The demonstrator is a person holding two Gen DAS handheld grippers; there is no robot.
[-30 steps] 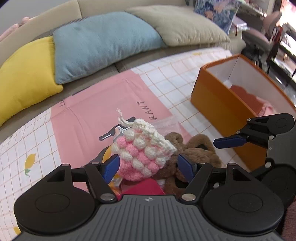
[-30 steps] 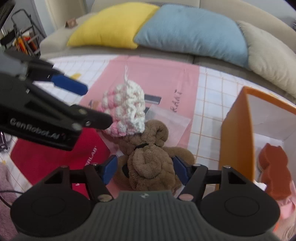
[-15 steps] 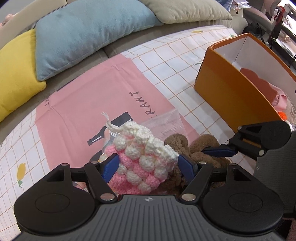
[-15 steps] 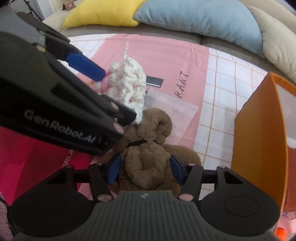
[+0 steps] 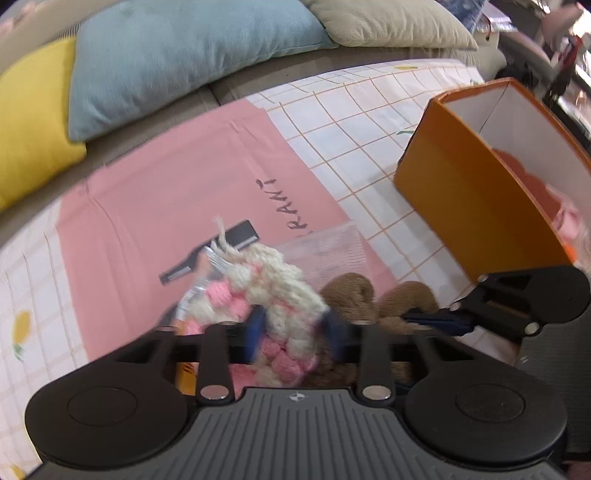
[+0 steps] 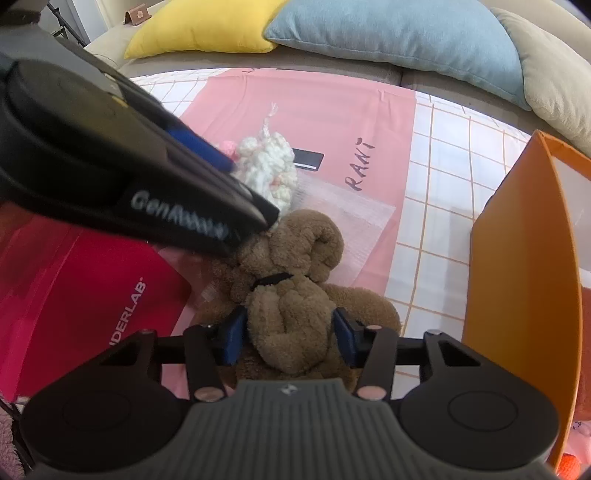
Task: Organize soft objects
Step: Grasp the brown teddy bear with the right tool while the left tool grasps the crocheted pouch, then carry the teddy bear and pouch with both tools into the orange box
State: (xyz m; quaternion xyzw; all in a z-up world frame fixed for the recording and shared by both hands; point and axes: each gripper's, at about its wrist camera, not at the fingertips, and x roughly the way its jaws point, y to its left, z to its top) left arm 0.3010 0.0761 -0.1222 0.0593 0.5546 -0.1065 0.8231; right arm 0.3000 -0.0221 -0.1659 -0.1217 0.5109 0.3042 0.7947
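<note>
My left gripper (image 5: 293, 334) is shut on a pink and white crocheted pouch (image 5: 269, 295), squeezing it between the blue pads. The pouch also shows in the right wrist view (image 6: 271, 170), partly behind the left gripper's black body (image 6: 110, 166). My right gripper (image 6: 290, 334) is shut on a brown teddy bear (image 6: 291, 288), its pads pressing the bear's body on both sides. The bear's ears show in the left wrist view (image 5: 354, 295), beside the right gripper's fingers (image 5: 439, 319). An orange box (image 5: 476, 206) with a white inside stands to the right.
A pink mat (image 5: 177, 206) lies on the checked cloth (image 5: 354, 122). A clear plastic bag (image 6: 354, 214) lies under the toys. A red bag (image 6: 85, 295) lies at left. Yellow (image 6: 207, 26), blue (image 6: 399, 29) and beige (image 6: 554, 77) cushions line the sofa behind. The box (image 6: 524, 295) holds soft toys.
Both grippers have closed: the left one from open around the pouch to squeezing it, the right one onto the bear. Both have moved in lower and closer to the toys.
</note>
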